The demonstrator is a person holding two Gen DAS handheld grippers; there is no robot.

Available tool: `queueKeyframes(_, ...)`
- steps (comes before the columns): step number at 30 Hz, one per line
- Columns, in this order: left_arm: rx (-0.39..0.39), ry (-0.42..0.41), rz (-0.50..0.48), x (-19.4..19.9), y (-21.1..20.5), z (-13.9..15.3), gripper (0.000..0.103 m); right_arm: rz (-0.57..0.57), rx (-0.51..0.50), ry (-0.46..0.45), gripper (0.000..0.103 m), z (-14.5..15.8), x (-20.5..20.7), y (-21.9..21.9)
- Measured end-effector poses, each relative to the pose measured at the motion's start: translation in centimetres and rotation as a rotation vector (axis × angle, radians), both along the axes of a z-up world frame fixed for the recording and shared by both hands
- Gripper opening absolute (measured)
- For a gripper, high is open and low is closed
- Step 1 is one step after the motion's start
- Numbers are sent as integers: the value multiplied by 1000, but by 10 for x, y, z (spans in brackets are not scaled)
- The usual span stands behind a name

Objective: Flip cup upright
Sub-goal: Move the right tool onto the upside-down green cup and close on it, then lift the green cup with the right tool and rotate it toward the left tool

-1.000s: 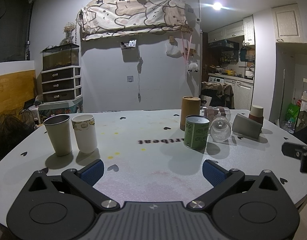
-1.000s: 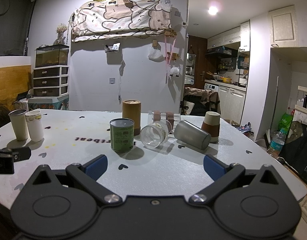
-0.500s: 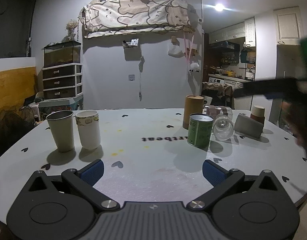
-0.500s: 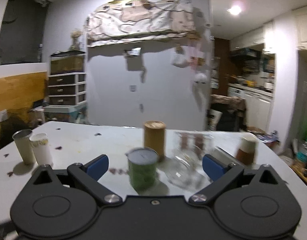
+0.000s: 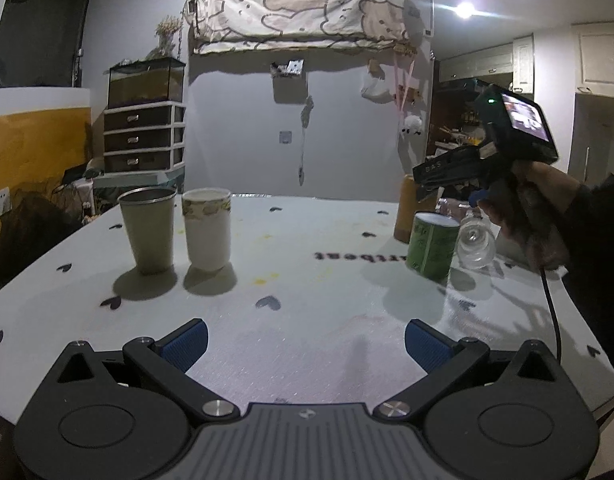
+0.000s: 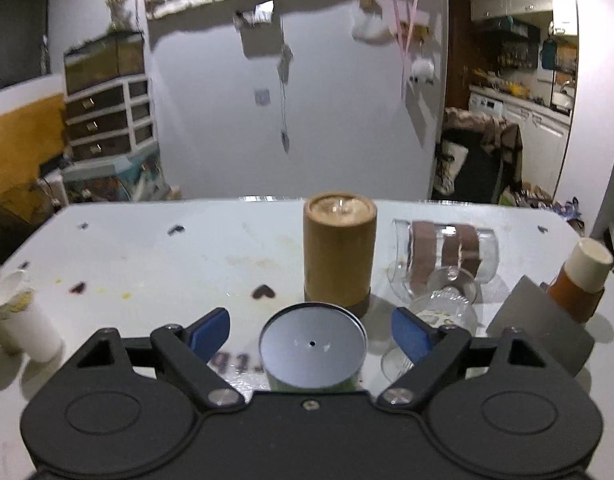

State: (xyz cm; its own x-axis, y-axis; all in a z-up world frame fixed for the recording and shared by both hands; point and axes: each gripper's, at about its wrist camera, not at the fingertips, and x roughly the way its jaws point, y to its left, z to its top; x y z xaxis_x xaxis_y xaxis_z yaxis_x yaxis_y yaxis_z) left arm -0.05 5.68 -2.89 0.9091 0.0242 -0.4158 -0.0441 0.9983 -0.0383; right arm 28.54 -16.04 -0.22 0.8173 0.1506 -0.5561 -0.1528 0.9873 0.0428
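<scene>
- Since a second ago the right gripper (image 6: pixel 310 330) has lifted off the table's right edge and come forward over the cluster of containers; it now looks down on the green can (image 6: pixel 312 350), whose flat lid sits between its blue fingertips (image 6: pixel 210 330). Left-wrist view shows it raised above the can, held in the person's right hand (image 5: pixel 525 220).
- Right gripper jaws spread wide, one to each side of the can, touching nothing visible.
- Left gripper (image 5: pixel 305 344) has barely shifted; low over the near part of the table (image 5: pixel 307 280), jaws wide apart, nothing between them.
- Task's things: several cups lie on their sides at the right of the table. A clear glass (image 6: pixel 435 312) lies with its mouth toward the camera, just right of the green can. Behind it a second clear cup with brown bands (image 6: pixel 445 252) lies sideways. A grey metal cup (image 6: pixel 541 328) lies tipped further right, close against a brown-and-white paper cup (image 6: pixel 579 280); whether they touch cannot be told.
- A tan cylinder (image 6: pixel 339 256) stands upright directly behind the green can.
- Far left of the table: a metal cup (image 5: pixel 149 230) and a white paper cup (image 5: pixel 207 234) stand upright, mouths up, side by side, well apart from the cluster.
- Table surface white with small dark heart marks and yellow stains.
</scene>
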Motion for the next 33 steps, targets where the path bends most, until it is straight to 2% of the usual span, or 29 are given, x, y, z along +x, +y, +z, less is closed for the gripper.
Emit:
queueKeyframes(6,-5,8,14,0,10,-6,103,-7,-49,93,88,-23,28,11)
queueKeyframes(10,-13,13,16,1,10,-8,103,24,-78,109,75,-30,27,16)
queueKeyframes(13,-15,16,11,2,8,-9,103,63,-81,98,75,-28,16,18)
queueKeyframes(20,-20,47,-32,8,-2,-20,103,256,-70,-24,75,-25,-76,43)
queueKeyframes(24,-15,69,-50,11,-9,-29,103,330,-86,-92,75,-36,-136,50)
queueKeyframes(29,-12,80,-53,12,-12,-34,103,335,-51,-203,75,-52,-192,31)
queueKeyframes(33,-22,72,-55,12,-11,-34,103,282,0,-235,75,-61,-224,4)
